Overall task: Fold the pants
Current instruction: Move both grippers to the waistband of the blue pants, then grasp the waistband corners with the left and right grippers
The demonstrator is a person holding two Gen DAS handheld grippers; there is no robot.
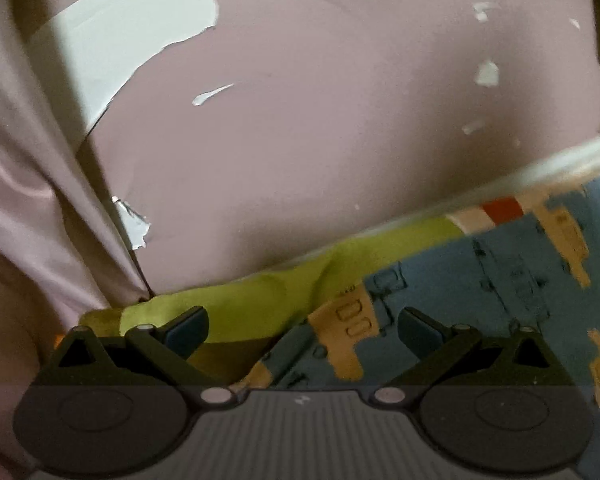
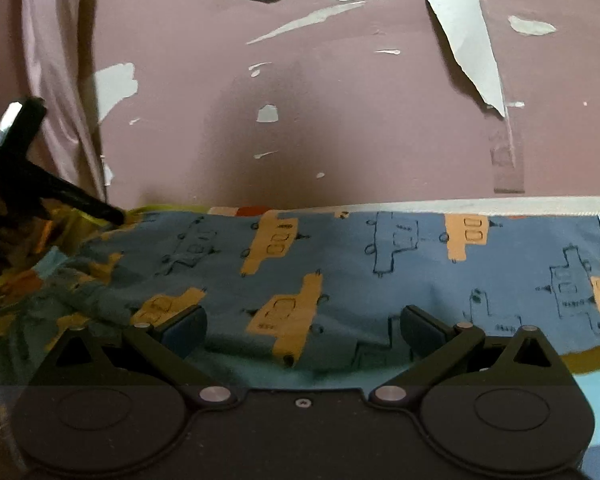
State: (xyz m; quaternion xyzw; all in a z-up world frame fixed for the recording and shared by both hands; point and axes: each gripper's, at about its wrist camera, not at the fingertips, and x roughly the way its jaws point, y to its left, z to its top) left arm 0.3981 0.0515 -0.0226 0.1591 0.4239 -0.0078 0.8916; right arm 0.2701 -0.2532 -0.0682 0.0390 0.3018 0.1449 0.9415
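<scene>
The pants (image 2: 360, 272) are blue cloth printed with orange and outlined shapes, lying spread on a surface against a wall. In the left wrist view the pants (image 1: 480, 280) fill the lower right, beside yellow-green cloth (image 1: 240, 304). My left gripper (image 1: 302, 334) is open, low over the edge where the blue and yellow-green cloth meet, with nothing between its fingers. My right gripper (image 2: 302, 334) is open too, just above the blue cloth, gripping nothing. In the right wrist view the other gripper's black body (image 2: 28, 160) shows at the far left, over bunched cloth.
A pink wall (image 2: 340, 120) with peeling paint rises right behind the surface. A pale pink curtain (image 1: 28, 200) hangs at the left. A white edge strip (image 2: 500, 206) runs along the back of the surface. Light blue bedding (image 2: 596, 400) shows at the lower right.
</scene>
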